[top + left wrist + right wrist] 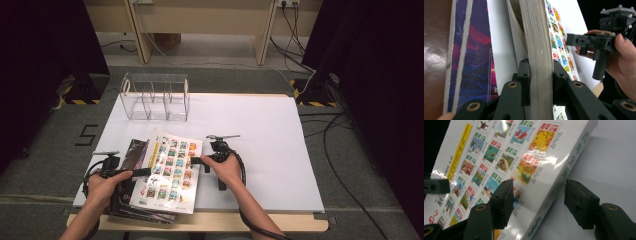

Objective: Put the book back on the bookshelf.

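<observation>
Left hand-held gripper (540, 75) clamped on page edge of thick white book (170, 172), pads pressing both sides. Book sits near front-left of counter (260, 145), atop dark magazines (132, 155). Cover shows grid of small pictures with green Chinese titles (too small to read), yellow strip down one side. Right hand-held gripper (537, 200) at book's spine edge, jaws apart and not pressing it. Clear acrylic rack (155, 97) at far side.

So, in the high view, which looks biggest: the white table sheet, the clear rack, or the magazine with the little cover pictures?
1. White table sheet, by far the largest.
2. Magazine.
3. Clear rack.
The last two look close; the rack lies farther from the camera, so that order is unsure.
</observation>
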Action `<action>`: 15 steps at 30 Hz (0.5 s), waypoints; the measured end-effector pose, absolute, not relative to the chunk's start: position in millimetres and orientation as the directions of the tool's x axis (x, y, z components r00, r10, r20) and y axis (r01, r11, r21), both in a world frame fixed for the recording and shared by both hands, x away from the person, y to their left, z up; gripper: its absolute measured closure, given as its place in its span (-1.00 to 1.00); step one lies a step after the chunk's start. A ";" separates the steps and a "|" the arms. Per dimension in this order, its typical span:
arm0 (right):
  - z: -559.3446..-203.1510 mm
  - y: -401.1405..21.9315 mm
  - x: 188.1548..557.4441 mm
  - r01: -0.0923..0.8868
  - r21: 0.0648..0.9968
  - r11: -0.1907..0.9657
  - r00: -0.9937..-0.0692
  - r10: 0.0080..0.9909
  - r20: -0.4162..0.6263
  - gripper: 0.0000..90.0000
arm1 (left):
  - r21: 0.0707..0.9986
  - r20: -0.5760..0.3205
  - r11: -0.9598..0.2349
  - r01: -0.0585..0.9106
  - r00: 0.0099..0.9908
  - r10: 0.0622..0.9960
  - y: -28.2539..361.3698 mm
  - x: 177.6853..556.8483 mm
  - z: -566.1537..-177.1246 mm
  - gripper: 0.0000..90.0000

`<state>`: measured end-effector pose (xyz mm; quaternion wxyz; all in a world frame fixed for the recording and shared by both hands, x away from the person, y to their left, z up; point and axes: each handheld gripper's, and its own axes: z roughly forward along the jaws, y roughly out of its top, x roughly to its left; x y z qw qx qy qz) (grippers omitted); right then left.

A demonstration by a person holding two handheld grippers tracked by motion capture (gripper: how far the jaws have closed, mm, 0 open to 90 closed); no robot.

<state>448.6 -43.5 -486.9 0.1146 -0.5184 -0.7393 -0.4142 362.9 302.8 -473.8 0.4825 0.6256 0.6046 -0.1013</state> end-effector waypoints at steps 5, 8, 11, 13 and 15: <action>-489.8 -40.7 458.0 0.886 0.455 0.093 -0.400 0.651 0.645 -0.09 | 0.472 -0.715 0.195 0.860 0.244 0.655 303.8 364.4 -473.9 0.62; -491.9 -42.8 461.9 0.890 0.447 0.092 -0.399 0.633 0.663 -0.05 | 0.469 -0.705 0.179 0.865 0.245 0.666 303.0 366.0 -472.1 0.61; -490.5 -44.6 461.0 0.883 0.459 0.097 -0.412 0.628 0.660 0.04 | 0.475 -0.686 0.163 0.865 0.247 0.685 302.5 366.2 -470.9 0.59; -485.5 -47.7 458.9 0.870 0.485 0.085 -0.428 0.619 0.658 0.16 | 0.466 -0.683 0.157 0.871 0.242 0.689 303.9 367.2 -471.1 0.58; -476.4 -47.0 455.8 0.848 0.522 0.088 -0.457 0.618 0.639 0.24 | 0.456 -0.670 0.151 0.877 0.226 0.707 305.9 368.2 -472.4 0.56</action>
